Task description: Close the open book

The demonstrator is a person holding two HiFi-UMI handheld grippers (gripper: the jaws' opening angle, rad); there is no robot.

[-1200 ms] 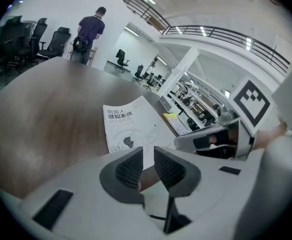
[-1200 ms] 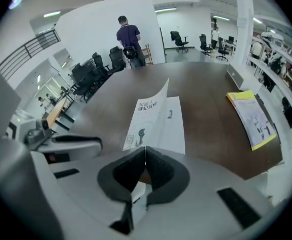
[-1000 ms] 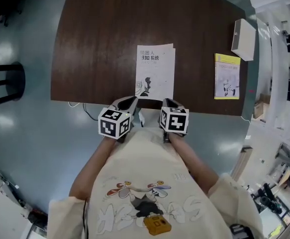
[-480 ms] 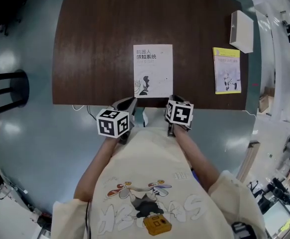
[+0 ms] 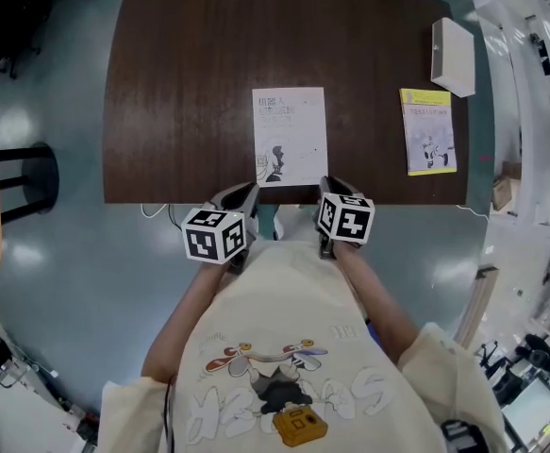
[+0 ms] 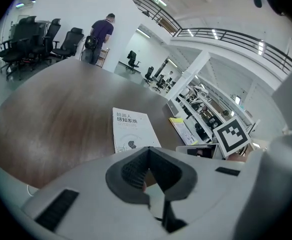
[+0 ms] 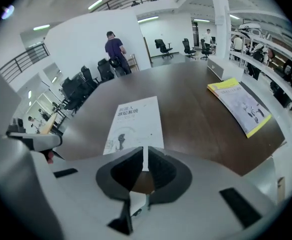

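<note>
The book (image 5: 290, 135) lies closed on the dark wooden table (image 5: 180, 83), white cover up, near the front edge. Both grippers hover at that edge, just short of the book. My left gripper (image 5: 240, 194) is by the book's near left corner, jaws pressed together with nothing in them; the book (image 6: 133, 134) shows beyond its tips (image 6: 147, 151). My right gripper (image 5: 332, 189) is off the near right corner. Its jaws have just been closing a little and stand a narrow slit apart (image 7: 145, 151), nothing between them, with the book (image 7: 135, 121) ahead.
A yellow booklet (image 5: 428, 130) and a white box (image 5: 454, 43) lie at the table's right side. A black stool (image 5: 20, 168) stands on the floor to the left. Office chairs and a standing person (image 6: 100, 36) are far beyond the table.
My right gripper has shifted slightly to the right, away from the book's near edge. The left gripper and the book have stayed where they were.
</note>
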